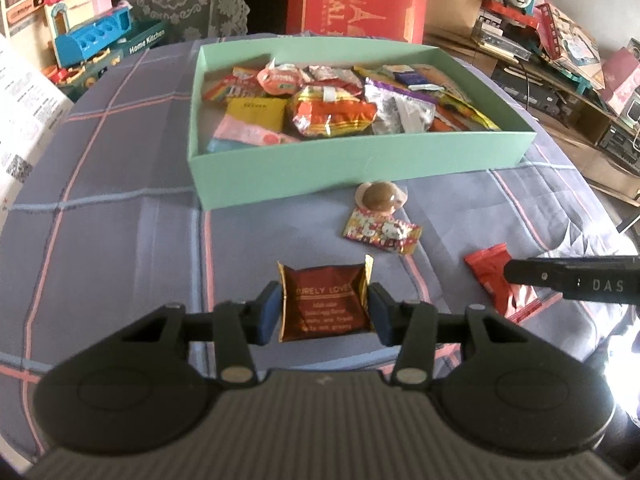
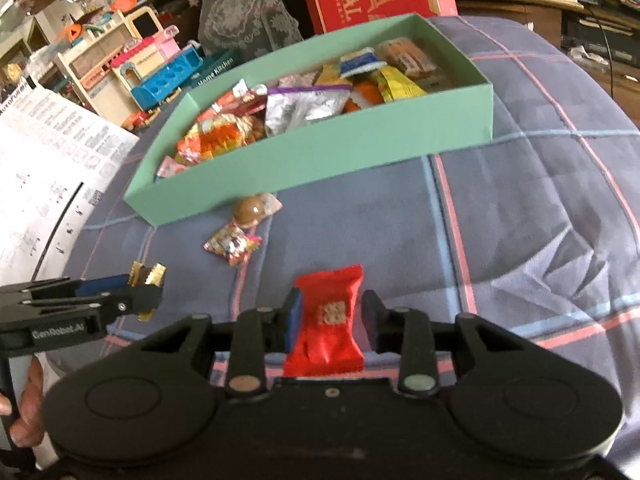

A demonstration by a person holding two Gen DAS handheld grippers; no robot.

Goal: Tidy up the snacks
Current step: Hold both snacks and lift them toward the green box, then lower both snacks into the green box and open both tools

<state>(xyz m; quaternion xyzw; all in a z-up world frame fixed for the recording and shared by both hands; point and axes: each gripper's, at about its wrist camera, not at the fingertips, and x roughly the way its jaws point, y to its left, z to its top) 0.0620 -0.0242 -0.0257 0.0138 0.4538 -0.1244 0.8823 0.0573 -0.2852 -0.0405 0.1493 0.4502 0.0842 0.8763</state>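
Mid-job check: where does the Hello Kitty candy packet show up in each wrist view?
Left wrist: Hello Kitty candy packet lies on the cloth right of centre, beyond the left tongs.
Right wrist: the packet lies left of centre, beyond the right tongs.
Shared landmark: the brown round candy between it and the green box.

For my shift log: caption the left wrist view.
Left claw pinching dark red foil snack packet before mint green cardboard box.

Glossy foil on the brown packet (image 1: 325,303); shiny red wrapper (image 2: 326,322); matt green cardboard box (image 1: 360,162); soft checked cloth (image 1: 132,216) beneath it; matt black plastic left gripper (image 1: 325,312).
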